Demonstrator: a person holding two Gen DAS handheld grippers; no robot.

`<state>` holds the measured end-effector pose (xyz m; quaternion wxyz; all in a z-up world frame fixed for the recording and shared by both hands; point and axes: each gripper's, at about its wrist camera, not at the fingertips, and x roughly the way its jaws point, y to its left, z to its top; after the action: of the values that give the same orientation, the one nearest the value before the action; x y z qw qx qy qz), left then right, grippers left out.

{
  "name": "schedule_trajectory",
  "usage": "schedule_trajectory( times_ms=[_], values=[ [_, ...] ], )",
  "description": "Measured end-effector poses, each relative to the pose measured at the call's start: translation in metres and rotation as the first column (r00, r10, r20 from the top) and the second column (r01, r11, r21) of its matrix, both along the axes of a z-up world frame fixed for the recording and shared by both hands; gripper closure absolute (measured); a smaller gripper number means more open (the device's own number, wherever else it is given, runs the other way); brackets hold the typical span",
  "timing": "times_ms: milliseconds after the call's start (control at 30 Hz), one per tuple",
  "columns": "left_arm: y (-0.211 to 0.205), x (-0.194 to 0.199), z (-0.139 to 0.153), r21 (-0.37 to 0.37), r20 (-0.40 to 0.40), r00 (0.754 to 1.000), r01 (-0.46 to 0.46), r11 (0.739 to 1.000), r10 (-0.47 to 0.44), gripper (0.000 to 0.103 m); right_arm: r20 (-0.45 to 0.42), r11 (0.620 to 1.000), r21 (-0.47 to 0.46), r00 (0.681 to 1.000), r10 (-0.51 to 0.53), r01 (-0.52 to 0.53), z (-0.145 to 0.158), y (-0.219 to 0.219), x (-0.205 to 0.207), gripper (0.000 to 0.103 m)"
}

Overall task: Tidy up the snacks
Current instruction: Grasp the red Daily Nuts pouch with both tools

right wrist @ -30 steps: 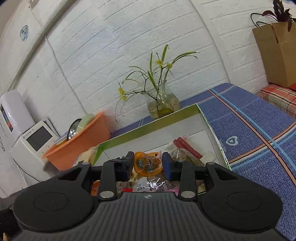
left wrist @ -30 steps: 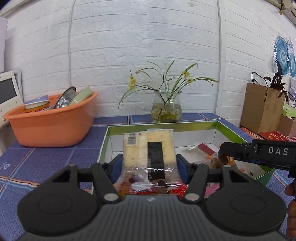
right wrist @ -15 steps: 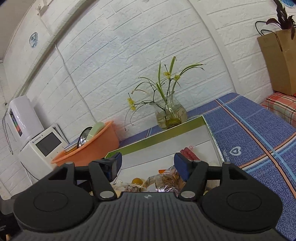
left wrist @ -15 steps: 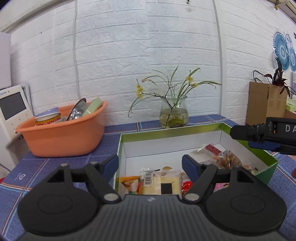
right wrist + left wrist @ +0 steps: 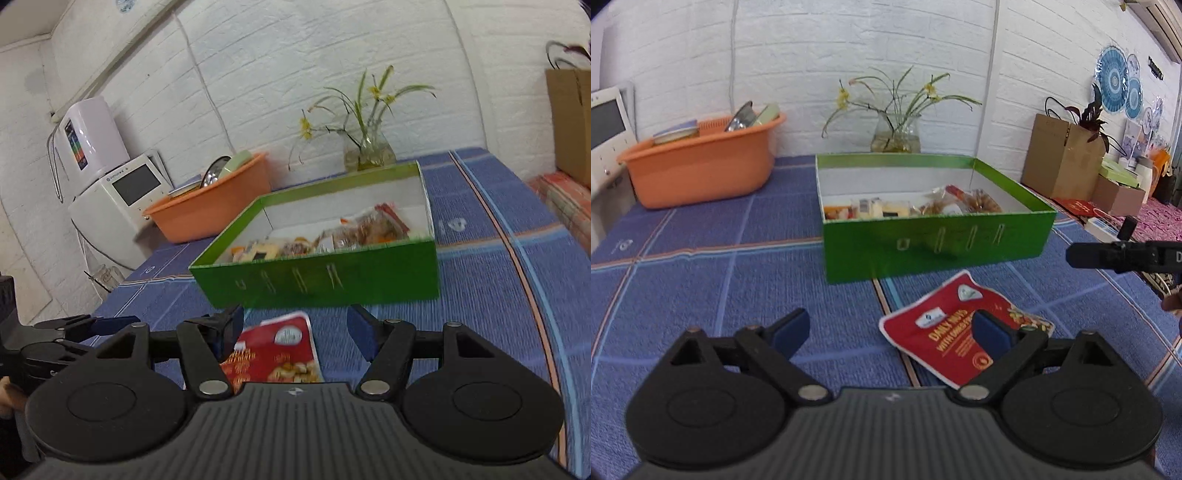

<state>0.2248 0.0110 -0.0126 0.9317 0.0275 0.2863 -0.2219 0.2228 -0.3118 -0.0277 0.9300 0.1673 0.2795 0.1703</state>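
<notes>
A green box [image 5: 934, 247] with white inside walls holds several wrapped snacks, among them a cracker pack [image 5: 871, 208]. It also shows in the right wrist view [image 5: 317, 284]. A red nut pouch [image 5: 945, 332] lies flat on the blue cloth in front of the box, and it shows in the right wrist view [image 5: 277, 354] too. My left gripper [image 5: 892, 330] is open and empty, low over the cloth just left of the pouch. My right gripper [image 5: 295, 328] is open and empty above the pouch. The right gripper's side shows at the right edge of the left wrist view [image 5: 1123, 254].
An orange basin [image 5: 698, 166] with dishes stands back left. A glass vase with flowers [image 5: 895, 136] stands behind the box. A brown cardboard box [image 5: 1060, 162] and small boxes are at the right. A white appliance [image 5: 118, 206] stands at the table's left end.
Both grippers let go of their snacks into the box, opened, and pulled back and down toward the near side. The red pouch has come into view.
</notes>
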Motion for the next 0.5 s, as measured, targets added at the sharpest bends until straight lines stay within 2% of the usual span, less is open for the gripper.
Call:
schedule_trajectory(
  times_ms=[100, 233, 433, 500],
  values=[
    [-0.006, 0.000, -0.009, 0.006, -0.034, 0.999, 0.024, 1.000, -0.024, 0.009, -0.110, 0.986, 0.155, 0.993, -0.043, 0.060, -0.017, -0.008, -0.019, 0.000],
    [-0.012, 0.007, -0.016, -0.053, -0.102, 0.993, 0.054, 0.997, -0.059, 0.009, -0.225, 0.938, 0.334, 0.974, -0.019, 0.096, -0.036, -0.010, -0.026, 0.000],
    [-0.020, 0.035, -0.028, -0.166, -0.230, 0.971, 0.027, 0.986, -0.065, 0.009, -0.314, 0.923, 0.344, 0.947, -0.061, 0.174, -0.051, -0.007, -0.009, 0.001],
    [-0.022, 0.041, -0.032, -0.201, -0.221, 0.973, 0.026, 0.979, -0.071, 0.010, -0.311, 0.910, 0.381, 0.949, -0.042, 0.165, -0.054, -0.006, -0.002, 0.001]
  ],
)
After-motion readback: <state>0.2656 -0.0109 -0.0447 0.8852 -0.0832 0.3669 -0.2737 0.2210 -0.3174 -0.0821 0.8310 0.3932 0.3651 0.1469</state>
